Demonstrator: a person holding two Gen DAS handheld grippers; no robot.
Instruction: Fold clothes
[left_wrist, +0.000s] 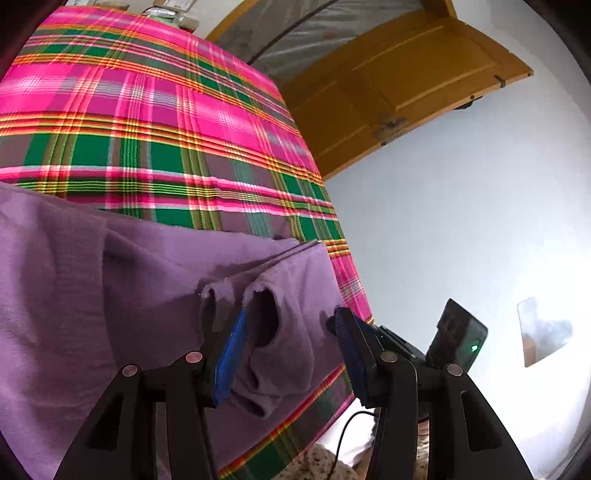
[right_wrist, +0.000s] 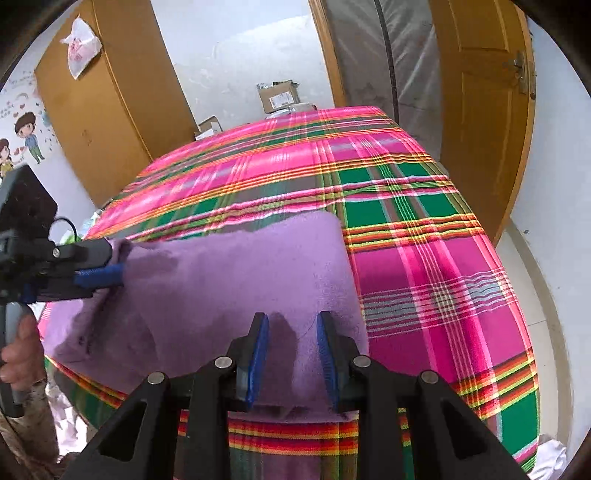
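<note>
A purple garment (left_wrist: 92, 288) lies folded on a pink and green plaid sheet (left_wrist: 155, 110). In the left wrist view my left gripper (left_wrist: 291, 317) stands open over the garment's near right corner, where two cuff-like openings (left_wrist: 264, 317) bunch up against its left blue pad (left_wrist: 231, 350). In the right wrist view the garment (right_wrist: 221, 273) spreads across the sheet's (right_wrist: 424, 258) near left part. My right gripper (right_wrist: 292, 317) is open at the garment's near edge, with flat purple cloth between its fingers. The left gripper (right_wrist: 114, 264) reaches the garment's left corner from the side.
The sheet's front edge (right_wrist: 295, 439) hangs just below my right gripper. A hand (right_wrist: 20, 354) holds the left gripper's handle. Brown wooden doors (right_wrist: 480, 122) stand behind and to the right, and cardboard boxes (right_wrist: 279, 96) sit past the far edge. White floor (left_wrist: 461, 221) lies to the right.
</note>
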